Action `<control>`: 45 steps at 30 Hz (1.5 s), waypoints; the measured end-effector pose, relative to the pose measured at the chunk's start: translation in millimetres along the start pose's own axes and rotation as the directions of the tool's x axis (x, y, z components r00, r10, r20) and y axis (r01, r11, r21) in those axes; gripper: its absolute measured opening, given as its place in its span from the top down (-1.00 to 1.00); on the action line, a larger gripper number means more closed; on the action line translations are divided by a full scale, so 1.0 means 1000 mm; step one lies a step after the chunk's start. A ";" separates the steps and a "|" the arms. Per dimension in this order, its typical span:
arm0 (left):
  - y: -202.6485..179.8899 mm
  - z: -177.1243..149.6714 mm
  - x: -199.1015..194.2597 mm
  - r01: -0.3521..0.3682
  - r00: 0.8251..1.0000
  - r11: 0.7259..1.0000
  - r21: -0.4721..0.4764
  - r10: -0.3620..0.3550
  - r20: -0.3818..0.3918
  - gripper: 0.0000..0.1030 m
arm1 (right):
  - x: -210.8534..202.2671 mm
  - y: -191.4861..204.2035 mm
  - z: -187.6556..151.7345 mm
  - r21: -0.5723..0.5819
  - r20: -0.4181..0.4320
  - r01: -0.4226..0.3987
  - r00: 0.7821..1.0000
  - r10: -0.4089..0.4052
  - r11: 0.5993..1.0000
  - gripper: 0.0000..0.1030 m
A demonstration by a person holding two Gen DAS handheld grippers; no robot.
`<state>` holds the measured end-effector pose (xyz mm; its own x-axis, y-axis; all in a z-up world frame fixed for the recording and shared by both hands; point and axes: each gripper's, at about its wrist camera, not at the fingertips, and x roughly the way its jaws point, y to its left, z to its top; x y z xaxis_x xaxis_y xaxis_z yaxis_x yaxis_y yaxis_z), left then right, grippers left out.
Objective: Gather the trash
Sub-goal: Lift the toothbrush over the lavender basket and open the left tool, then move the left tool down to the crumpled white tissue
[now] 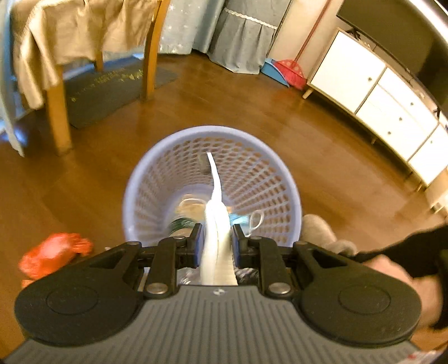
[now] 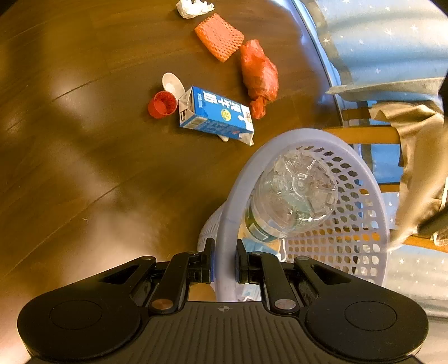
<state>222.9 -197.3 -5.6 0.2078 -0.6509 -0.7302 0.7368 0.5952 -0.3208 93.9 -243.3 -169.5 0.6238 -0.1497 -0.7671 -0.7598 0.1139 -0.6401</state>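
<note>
Left claw (image 1: 217,240) pinches a thin, light, floppy white strip (image 1: 217,218) low in frame over the lavender basket (image 1: 134,179), best held mid-length, while right claw (image 2: 224,259) clamps the basket's stiff rim

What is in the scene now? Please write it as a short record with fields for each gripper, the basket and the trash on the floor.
left gripper: shut on a white strip, above the basket
right gripper: shut on the basket rim
basket: lilac, with holes, tilted; a clear bottle lies inside
floor trash: blue carton, red cup, white spoon, orange net, red bag, white tissue
floor: brown wood
</note>
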 end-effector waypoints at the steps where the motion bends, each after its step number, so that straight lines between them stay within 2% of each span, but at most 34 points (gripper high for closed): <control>1: -0.001 0.003 0.004 0.003 1.000 1.000 -0.006 -0.003 0.020 0.35 | 0.000 0.000 0.000 0.004 -0.001 -0.001 1.000 0.001 1.000 0.82; 6: 0.003 0.008 -0.002 -0.034 0.998 0.999 -0.001 0.034 0.047 0.32 | -0.002 -0.001 -0.003 0.017 0.000 -0.009 1.000 0.009 1.000 0.82; 11: 0.025 -0.013 -0.033 -0.120 0.993 0.993 0.011 0.120 0.018 0.32 | -0.003 -0.002 -0.004 0.025 -0.003 -0.007 1.000 0.007 1.000 0.82; 15: 0.050 -0.034 -0.068 -0.216 0.976 0.975 -0.043 0.217 -0.003 0.32 | -0.004 -0.002 -0.004 0.025 0.000 -0.012 1.000 0.012 1.000 0.82; 19: 0.073 -0.040 -0.093 -0.287 0.958 0.956 -0.063 0.287 -0.011 0.32 | -0.004 -0.003 -0.003 0.027 0.000 -0.012 1.000 0.012 1.000 0.82; 23: 0.092 -0.051 -0.106 -0.341 0.940 0.935 -0.098 0.342 -0.006 0.30 | -0.004 -0.006 -0.004 0.041 -0.003 -0.008 1.000 0.008 0.999 0.82; 26: 0.105 -0.059 -0.108 -0.376 0.926 0.920 -0.112 0.376 -0.018 0.22 | -0.003 -0.008 -0.005 0.044 -0.005 0.002 1.000 -0.002 0.999 0.82; 28: 0.114 -0.067 -0.110 -0.386 0.922 0.915 -0.117 0.386 -0.025 0.12 | -0.003 -0.008 -0.005 0.040 -0.007 0.012 1.000 -0.012 0.999 0.82; 30: 0.123 -0.076 -0.112 -0.410 0.912 0.906 -0.108 0.408 -0.043 0.12 | -0.003 -0.008 -0.004 0.037 -0.005 0.017 1.000 -0.017 0.999 0.82; 35: 0.142 -0.097 -0.114 -0.435 0.900 0.895 -0.096 0.428 -0.084 0.11 | -0.003 -0.006 0.000 0.025 -0.005 0.024 1.000 -0.024 0.999 0.82; 40: 0.160 -0.120 -0.117 -0.456 0.889 0.886 -0.086 0.448 -0.097 -0.06 | -0.002 -0.006 0.005 0.022 -0.003 0.025 1.000 -0.024 0.999 0.82; 45: 0.182 -0.153 -0.108 -0.484 0.871 0.870 -0.096 0.467 -0.152 -0.06 | -0.001 -0.006 0.013 0.026 -0.006 0.022 1.000 -0.022 0.999 0.82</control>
<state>236.4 53.6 -77.3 0.4273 -0.2168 -0.8777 0.4788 0.8778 0.0162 100.4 -231.5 -165.0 0.6394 -0.1585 -0.7523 -0.7407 0.1355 -0.6581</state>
